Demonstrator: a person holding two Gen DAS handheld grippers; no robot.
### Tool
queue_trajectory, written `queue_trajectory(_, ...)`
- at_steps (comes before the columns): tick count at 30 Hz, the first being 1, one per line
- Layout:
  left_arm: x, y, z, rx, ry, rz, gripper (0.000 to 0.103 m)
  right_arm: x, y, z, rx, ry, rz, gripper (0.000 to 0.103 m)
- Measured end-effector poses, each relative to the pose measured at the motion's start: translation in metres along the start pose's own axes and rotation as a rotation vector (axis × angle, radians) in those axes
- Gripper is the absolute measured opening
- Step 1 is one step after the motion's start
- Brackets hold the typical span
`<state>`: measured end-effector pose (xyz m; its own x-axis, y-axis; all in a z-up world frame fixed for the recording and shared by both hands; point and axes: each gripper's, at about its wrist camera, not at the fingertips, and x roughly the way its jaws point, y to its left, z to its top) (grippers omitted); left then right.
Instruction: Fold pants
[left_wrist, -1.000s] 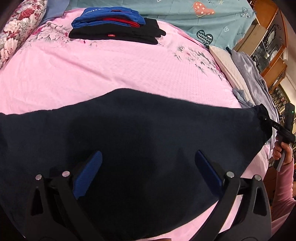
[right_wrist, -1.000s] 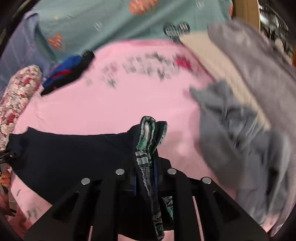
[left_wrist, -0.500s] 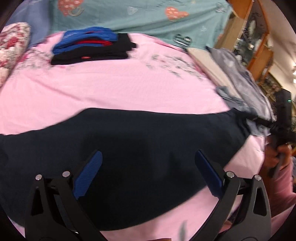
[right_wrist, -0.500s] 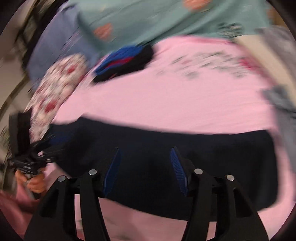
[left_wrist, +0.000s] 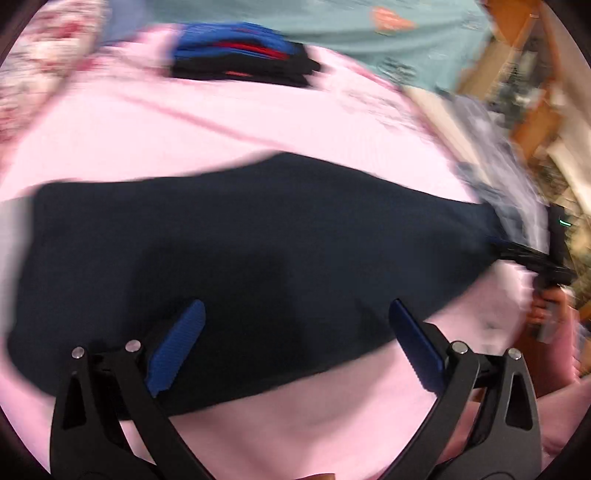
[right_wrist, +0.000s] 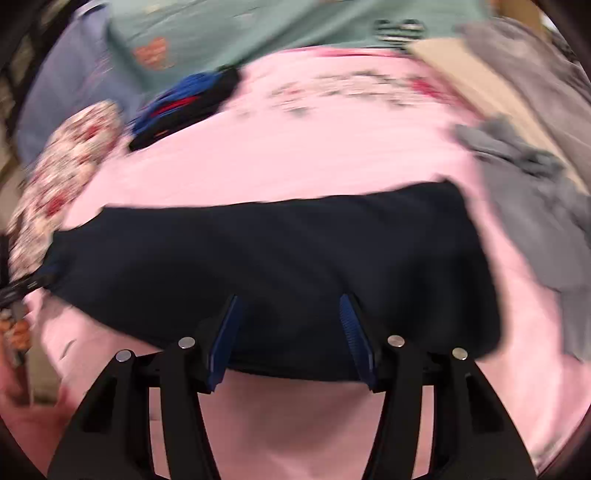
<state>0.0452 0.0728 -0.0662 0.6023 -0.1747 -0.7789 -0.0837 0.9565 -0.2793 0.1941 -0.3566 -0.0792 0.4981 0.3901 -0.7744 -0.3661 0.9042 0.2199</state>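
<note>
Left gripper (left_wrist: 295, 343): jaws wide apart, holding nothing. The dark pants (left_wrist: 240, 266) lie flat on the pink bed (left_wrist: 229, 122), directly beneath and ahead of both pads.

Right gripper (right_wrist: 290, 332): jaws apart, empty, over the pants' (right_wrist: 280, 266) near edge.

Beyond the pants, left of the jaws, a folded clothes stack (left_wrist: 240, 55). Images blurred; fabric contact apparently none.

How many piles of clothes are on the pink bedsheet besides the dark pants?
2: a folded blue, red and black stack at the far side by the floral pillow, and a loose grey heap at the right edge. More may be hidden.
</note>
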Motion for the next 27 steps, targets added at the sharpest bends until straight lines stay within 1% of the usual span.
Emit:
queue_trajectory(1, -0.008, 0.011, -0.002, -0.015, -0.013, 0.008, 0.101, 0.0, -0.006, 0.0, 0.03, -0.007, 0.015, 0.057)
queue_trajectory(2, -0.015, 0.021, -0.002, -0.041, -0.026, 0.032, 0.101, -0.001, -0.007, 0.001, 0.069, -0.012, 0.023, 0.057)
queue_trajectory(3, -0.023, 0.031, -0.001, -0.066, -0.03, 0.078, 0.101, -0.003, -0.004, 0.003, 0.077, -0.012, 0.005, 0.058)
queue_trajectory(4, -0.029, 0.037, 0.002, -0.077, -0.044, 0.101, 0.101, -0.003, 0.005, 0.007, 0.058, -0.022, 0.0, 0.058)
queue_trajectory(5, -0.036, 0.042, 0.005, -0.082, -0.067, 0.11, 0.101, -0.002, 0.018, 0.014, 0.016, -0.045, 0.031, 0.058)
queue_trajectory(6, -0.042, 0.044, 0.013, -0.082, -0.103, 0.114, 0.101, 0.002, 0.032, 0.021, -0.02, -0.056, 0.087, 0.059)
queue_trajectory(8, -0.043, 0.045, 0.024, -0.06, -0.153, 0.126, 0.101, 0.019, 0.05, 0.035, -0.052, -0.04, 0.172, 0.06)
queue_trajectory(9, -0.036, 0.049, 0.032, -0.064, -0.161, 0.153, 0.101, 0.028, 0.056, 0.042, -0.066, -0.028, 0.208, 0.06)
queue_trajectory(11, -0.019, 0.066, 0.044, -0.106, -0.127, 0.176, 0.101, 0.048, 0.063, 0.052, -0.092, 0.02, 0.257, 0.06)
queue_trajectory(12, -0.008, 0.079, 0.046, -0.141, -0.101, 0.179, 0.101, 0.058, 0.059, 0.057, -0.092, 0.048, 0.227, 0.06)
queue_trajectory(13, -0.001, 0.089, 0.046, -0.164, -0.084, 0.181, 0.101, 0.066, 0.053, 0.058, -0.089, 0.075, 0.198, 0.057)
queue_trajectory(14, 0.002, 0.095, 0.043, -0.182, -0.076, 0.167, 0.101, 0.063, 0.039, 0.058, -0.066, 0.07, 0.275, 0.057)
queue_trajectory(15, 0.0, 0.098, 0.041, -0.181, -0.084, 0.143, 0.101, 0.06, 0.026, 0.058, -0.03, 0.071, 0.308, 0.054)
queue_trajectory(16, -0.001, 0.096, 0.04, -0.173, -0.084, 0.14, 0.101, 0.054, 0.01, 0.058, 0.008, 0.065, 0.298, 0.051)
queue_trajectory(18, -0.007, 0.095, 0.038, -0.159, -0.086, 0.151, 0.101, 0.041, -0.021, 0.056, 0.048, 0.014, 0.188, 0.051)
queue_trajectory(20, -0.009, 0.094, 0.036, -0.163, -0.083, 0.163, 0.101, 0.03, -0.056, 0.052, 0.157, -0.02, 0.148, 0.049)
queue_trajectory(22, -0.014, 0.088, 0.038, -0.182, -0.087, 0.193, 0.101, 0.016, -0.07, 0.048, 0.228, -0.054, 0.078, 0.05)
queue_trajectory(23, -0.015, 0.081, 0.041, -0.172, -0.087, 0.219, 0.101, 0.006, -0.066, 0.045, 0.224, -0.069, 0.036, 0.05)
queue_trajectory(24, -0.019, 0.065, 0.044, -0.128, -0.098, 0.249, 0.1, -0.001, -0.057, 0.041, 0.2, -0.087, 0.027, 0.051)
queue_trajectory(25, -0.024, 0.045, 0.047, -0.075, -0.124, 0.251, 0.1, -0.008, -0.049, 0.036, 0.171, -0.104, 0.049, 0.052)
queue_trajectory(26, -0.027, 0.032, 0.049, -0.045, -0.141, 0.234, 0.1, -0.013, -0.031, 0.032, 0.14, -0.117, 0.096, 0.054)
queue_trajectory(27, -0.029, 0.009, 0.05, 0.005, -0.162, 0.181, 0.101, -0.014, -0.018, 0.027, 0.114, -0.116, 0.136, 0.057)
